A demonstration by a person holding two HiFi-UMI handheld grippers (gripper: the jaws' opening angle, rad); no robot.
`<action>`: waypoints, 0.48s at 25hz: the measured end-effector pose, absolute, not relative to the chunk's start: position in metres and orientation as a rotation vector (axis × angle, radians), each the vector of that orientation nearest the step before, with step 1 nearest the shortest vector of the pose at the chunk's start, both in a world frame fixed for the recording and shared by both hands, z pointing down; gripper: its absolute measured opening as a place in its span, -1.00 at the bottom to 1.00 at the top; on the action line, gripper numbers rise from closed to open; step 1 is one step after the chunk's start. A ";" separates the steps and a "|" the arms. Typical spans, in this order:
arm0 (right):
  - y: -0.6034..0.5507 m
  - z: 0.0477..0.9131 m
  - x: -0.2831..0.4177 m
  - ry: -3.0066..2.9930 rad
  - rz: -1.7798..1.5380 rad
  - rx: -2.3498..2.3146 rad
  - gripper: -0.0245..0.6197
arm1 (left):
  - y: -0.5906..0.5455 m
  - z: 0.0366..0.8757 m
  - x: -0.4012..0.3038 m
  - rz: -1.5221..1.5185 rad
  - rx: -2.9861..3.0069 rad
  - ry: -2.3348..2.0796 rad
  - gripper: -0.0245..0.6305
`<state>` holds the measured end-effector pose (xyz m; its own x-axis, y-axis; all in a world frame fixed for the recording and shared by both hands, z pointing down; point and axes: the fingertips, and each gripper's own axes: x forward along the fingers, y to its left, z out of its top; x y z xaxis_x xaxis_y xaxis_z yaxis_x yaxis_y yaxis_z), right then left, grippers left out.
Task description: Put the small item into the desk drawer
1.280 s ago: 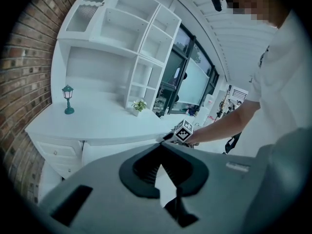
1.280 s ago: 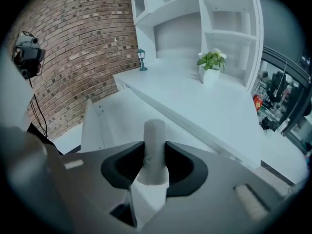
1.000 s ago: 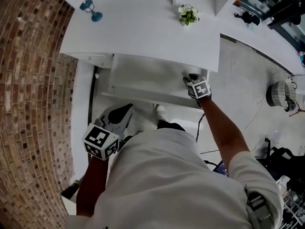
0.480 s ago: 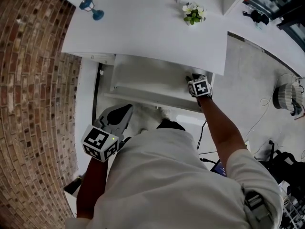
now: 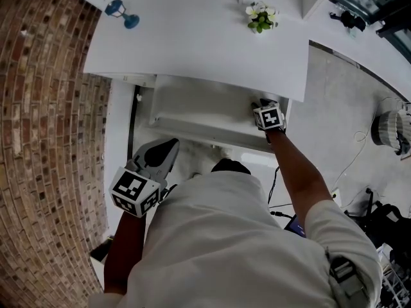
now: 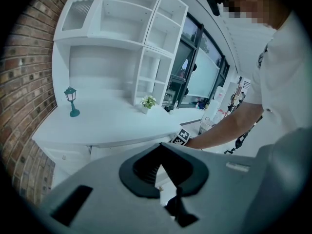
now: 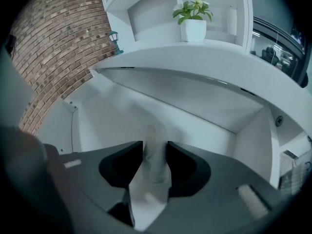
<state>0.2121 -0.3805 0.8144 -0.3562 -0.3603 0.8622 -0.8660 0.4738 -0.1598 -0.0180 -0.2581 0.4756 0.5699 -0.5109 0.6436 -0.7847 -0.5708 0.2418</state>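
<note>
Right gripper: fingers opening. The small item, a pale, blurred stub, stands in the gap between them. The pads look just off its sides, so I judge it is being let go rather than held.

The gripper is well inside the open drawer, towards the drawer's right end. The drawer itself is pulled out from under the white tabletop.

Left gripper: fingers together with nothing between them, held back from the drawer, close to the person.

Step in hand, as I read it: the release.
- Finish opening while low over the drawer floor, so the item drops short and stays put.
- Keep the fingers level, so neither pad drags the item.
- Then back out along the drawer, clear of its front wall and the tabletop edge above.
</note>
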 end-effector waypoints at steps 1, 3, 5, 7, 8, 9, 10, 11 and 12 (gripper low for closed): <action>-0.381 0.815 0.212 -1.922 0.802 1.022 -0.38 | -0.258 0.476 -0.018 0.716 2.294 -1.035 -0.91; -0.382 0.816 0.212 -1.922 0.800 1.021 -0.36 | -0.259 0.475 -0.017 0.718 2.302 -1.036 -0.91; -0.382 0.815 0.212 -1.922 0.798 1.024 -0.35 | -0.258 0.474 -0.016 0.706 2.304 -1.042 -0.91; -0.383 0.815 0.213 -1.925 0.794 1.029 -0.35 | -0.256 0.473 -0.016 0.713 2.303 -1.039 -0.91; -0.384 0.814 0.213 -1.927 0.791 1.032 -0.35 | -0.255 0.473 -0.016 0.717 2.301 -1.038 -0.91; -0.384 0.812 0.213 -1.929 0.789 1.036 -0.35 | -0.253 0.472 -0.017 0.716 2.300 -1.039 -0.91; -0.384 0.810 0.214 -1.928 0.789 1.042 -0.35 | -0.252 0.472 -0.018 0.711 2.301 -1.042 -0.91; -0.383 0.808 0.215 -1.928 0.791 1.048 -0.35 | -0.250 0.471 -0.018 0.704 2.303 -1.045 -0.91; -0.382 0.805 0.215 -1.929 0.795 1.053 -0.36 | -0.249 0.471 -0.019 0.699 2.305 -1.046 -0.91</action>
